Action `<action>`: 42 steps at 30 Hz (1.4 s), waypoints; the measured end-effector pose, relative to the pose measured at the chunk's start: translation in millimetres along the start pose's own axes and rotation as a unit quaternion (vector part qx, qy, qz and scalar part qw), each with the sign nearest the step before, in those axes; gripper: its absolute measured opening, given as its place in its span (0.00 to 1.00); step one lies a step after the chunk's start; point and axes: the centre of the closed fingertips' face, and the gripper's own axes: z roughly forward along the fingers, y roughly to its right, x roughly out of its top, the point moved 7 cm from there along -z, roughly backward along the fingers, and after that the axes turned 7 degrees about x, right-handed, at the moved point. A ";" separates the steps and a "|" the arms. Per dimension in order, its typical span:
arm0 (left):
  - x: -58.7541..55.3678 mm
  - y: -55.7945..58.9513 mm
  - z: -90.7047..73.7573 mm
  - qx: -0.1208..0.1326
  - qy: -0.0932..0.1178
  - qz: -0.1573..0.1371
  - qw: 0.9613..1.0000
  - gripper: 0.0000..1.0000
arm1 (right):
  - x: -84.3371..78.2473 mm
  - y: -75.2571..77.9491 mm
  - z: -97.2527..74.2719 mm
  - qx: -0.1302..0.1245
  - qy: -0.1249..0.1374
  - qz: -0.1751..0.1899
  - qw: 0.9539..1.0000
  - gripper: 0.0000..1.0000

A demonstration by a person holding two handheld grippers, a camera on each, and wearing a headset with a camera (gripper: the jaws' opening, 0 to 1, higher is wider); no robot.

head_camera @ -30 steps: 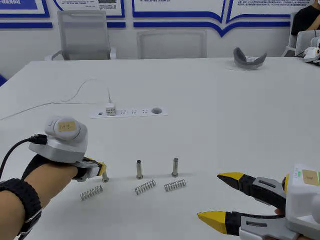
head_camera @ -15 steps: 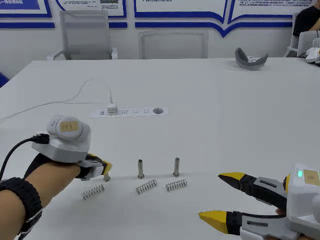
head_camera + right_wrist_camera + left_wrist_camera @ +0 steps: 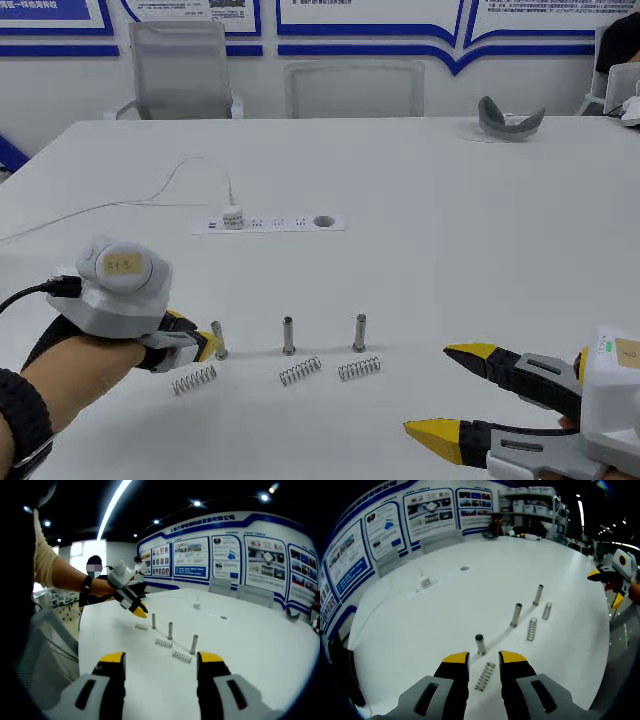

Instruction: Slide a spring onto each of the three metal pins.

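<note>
Left pin (image 3: 218, 338), middle pin (image 3: 288, 335) and right pin (image 3: 360, 332): short grey metal posts, all bare, standing upright in a row along the bench (image 3: 430, 250) edge nearest me. Left spring (image 3: 194, 379), middle spring (image 3: 300, 371) and right spring (image 3: 360, 368): small wire coils lying on their sides, one just on my side of each pin, slightly slanted and apart from it.

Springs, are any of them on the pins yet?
None done: all three springs lie on the table beside three bare upright pins. In hand: the left gripper, open and empty, points at the leftmost pin; the right gripper waits open, off to the side. Left: all three springs.
</note>
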 end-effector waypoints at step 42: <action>-18.7 40.1 -2.9 -0.060 0.000 0.077 0.995 0.10 | 10.5 -6.1 22.5 0.025 -0.009 0.026 0.999 0.52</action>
